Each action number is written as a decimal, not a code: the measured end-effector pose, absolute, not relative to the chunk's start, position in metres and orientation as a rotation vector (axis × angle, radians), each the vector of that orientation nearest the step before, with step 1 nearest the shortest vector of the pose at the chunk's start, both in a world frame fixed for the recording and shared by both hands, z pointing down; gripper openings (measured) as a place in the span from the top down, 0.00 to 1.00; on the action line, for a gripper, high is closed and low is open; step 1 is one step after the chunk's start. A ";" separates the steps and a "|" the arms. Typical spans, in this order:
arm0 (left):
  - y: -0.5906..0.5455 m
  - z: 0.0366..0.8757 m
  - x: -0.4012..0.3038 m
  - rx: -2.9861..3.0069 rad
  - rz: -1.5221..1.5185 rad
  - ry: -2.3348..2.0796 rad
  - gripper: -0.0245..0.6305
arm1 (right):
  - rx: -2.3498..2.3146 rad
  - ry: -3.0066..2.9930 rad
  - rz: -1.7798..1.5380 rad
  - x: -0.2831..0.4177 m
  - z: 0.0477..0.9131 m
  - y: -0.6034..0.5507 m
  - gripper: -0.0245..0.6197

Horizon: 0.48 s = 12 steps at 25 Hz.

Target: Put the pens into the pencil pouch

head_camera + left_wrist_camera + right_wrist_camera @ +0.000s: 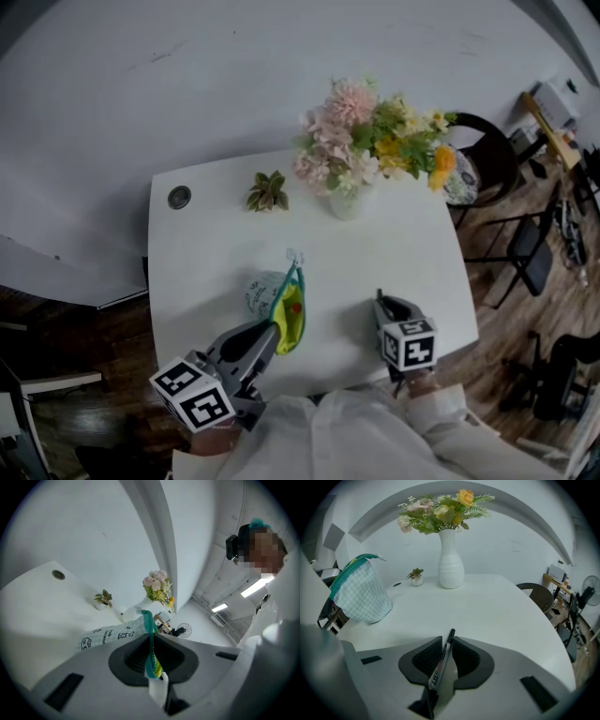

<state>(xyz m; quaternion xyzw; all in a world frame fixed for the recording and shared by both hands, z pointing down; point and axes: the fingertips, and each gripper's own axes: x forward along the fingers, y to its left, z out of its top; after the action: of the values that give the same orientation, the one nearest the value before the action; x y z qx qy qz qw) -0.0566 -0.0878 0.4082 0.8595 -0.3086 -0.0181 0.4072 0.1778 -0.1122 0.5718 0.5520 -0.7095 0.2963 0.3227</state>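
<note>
A mint checked pencil pouch [289, 314] with a teal zipper and yellow lining stands open-mouthed near the table's front. My left gripper [270, 333] is shut on its zipper edge; in the left gripper view the teal edge [151, 656] runs pinched between the jaws of the left gripper [151, 641]. My right gripper [381, 302] sits to the right of the pouch, apart from it, low over the table. A black pen [442, 660] with a printed label is clamped between the right gripper's [446, 642] jaws, tip pointing forward. The pouch [362, 592] shows to its left.
A white vase of flowers [347, 202] and a small potted plant [268, 191] stand at the back of the white table [394, 244]. A round cable grommet [179, 197] sits at the back left. Chairs [525, 248] stand right of the table.
</note>
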 end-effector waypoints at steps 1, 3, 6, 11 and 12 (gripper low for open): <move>-0.088 0.408 -0.057 2.168 -0.047 -0.779 0.92 | 1.450 -1.863 0.774 0.177 0.572 -0.112 0.86; -0.089 0.408 -0.057 2.168 -0.050 -0.780 0.92 | 1.448 -1.864 0.765 0.174 0.572 -0.112 0.88; -0.088 0.409 -0.057 2.166 -0.053 -0.780 0.92 | 1.440 -1.904 0.751 0.169 0.568 -0.112 0.90; -0.090 0.408 -0.059 2.171 -0.059 -0.790 0.92 | 1.447 -2.026 0.732 0.156 0.547 -0.120 0.90; -0.091 0.408 -0.060 2.171 -0.060 -0.797 0.92 | 1.441 -2.050 0.723 0.152 0.542 -0.121 0.90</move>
<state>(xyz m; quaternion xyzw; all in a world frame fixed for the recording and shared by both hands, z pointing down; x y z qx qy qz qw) -0.0596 -0.0905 0.4080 0.8591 -0.3155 -0.0237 0.4022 0.1516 -0.1211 0.5419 0.5329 -0.7582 0.2674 0.2638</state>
